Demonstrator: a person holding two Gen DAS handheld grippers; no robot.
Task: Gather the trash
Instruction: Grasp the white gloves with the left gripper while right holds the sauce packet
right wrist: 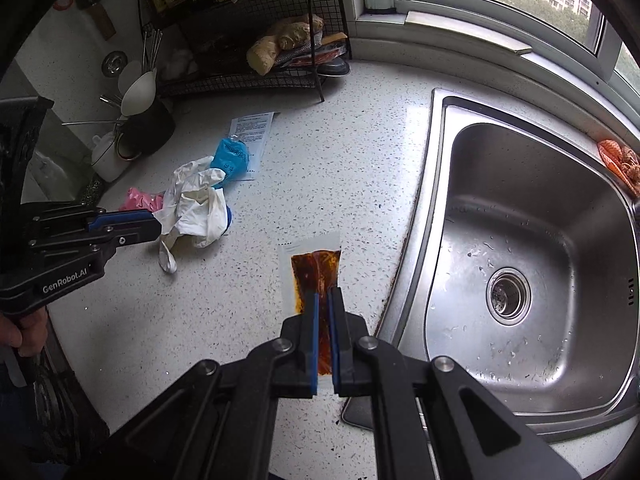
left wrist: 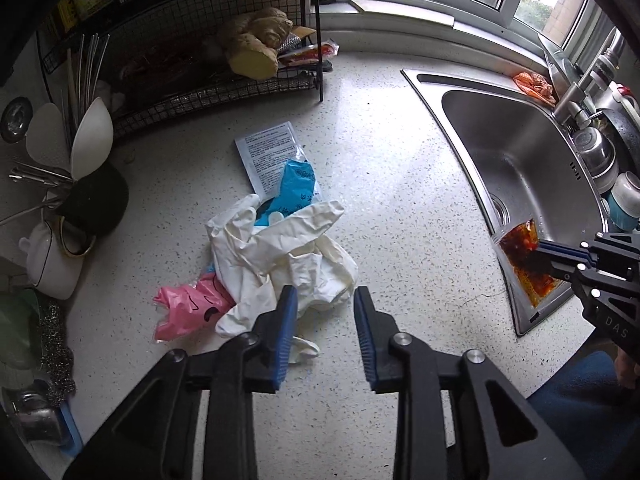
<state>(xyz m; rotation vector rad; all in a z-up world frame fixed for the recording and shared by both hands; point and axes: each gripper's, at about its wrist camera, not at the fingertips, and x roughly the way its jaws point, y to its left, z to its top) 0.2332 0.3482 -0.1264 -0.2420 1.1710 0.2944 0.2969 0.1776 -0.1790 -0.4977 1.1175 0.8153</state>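
A heap of trash lies on the speckled counter: crumpled white gloves, a pink wrapper, a blue packet and a printed sachet. My left gripper is open, its fingers just at the near edge of the gloves. My right gripper is shut on a clear sauce packet with red-brown oil, held above the counter near the sink edge.
A steel sink is on the right with an orange rag on its rim. A black wire rack with ginger stands at the back. A utensil holder and white pot stand on the left.
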